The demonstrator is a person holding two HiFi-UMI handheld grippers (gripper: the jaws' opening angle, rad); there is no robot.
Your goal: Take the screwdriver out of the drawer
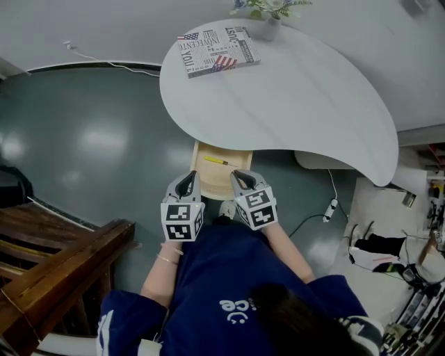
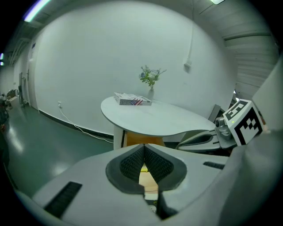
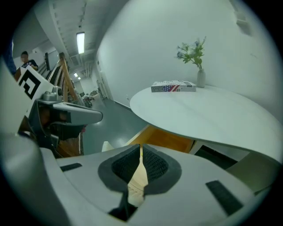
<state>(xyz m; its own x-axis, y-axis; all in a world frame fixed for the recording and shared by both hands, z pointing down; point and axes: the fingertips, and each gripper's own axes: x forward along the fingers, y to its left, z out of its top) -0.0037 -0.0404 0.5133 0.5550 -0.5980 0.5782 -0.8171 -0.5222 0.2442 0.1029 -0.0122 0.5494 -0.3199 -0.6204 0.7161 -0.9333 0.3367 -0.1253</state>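
Person wore a navy short-sleeved shirt (image 1: 208, 268) with a white print (image 1: 235, 306) and white sleeve trim. Hair (image 1: 295, 316) was dark. A thin bracelet (image 1: 167, 259) sat on the left wrist. Left gripper (image 1: 188, 179) and right gripper (image 1: 240, 176) had pale grey shells, dark ribbed pads (image 2: 131, 164), and each a cube (image 1: 182, 221) of black-and-white square markers.

A staged room corner inside a large work hall is being shown. A white rounded table (image 1: 299, 90) is being dressed with a book (image 1: 217, 50) and a vase of flowers (image 1: 268, 21). It is being surrounded by a glossy grey floor (image 1: 90, 139), a bare white wall (image 2: 110, 53), loose cables (image 1: 111, 65), a wooden stair rail (image 1: 62, 257), cluttered gear (image 1: 417, 278) and ceiling strip lights (image 3: 80, 42).
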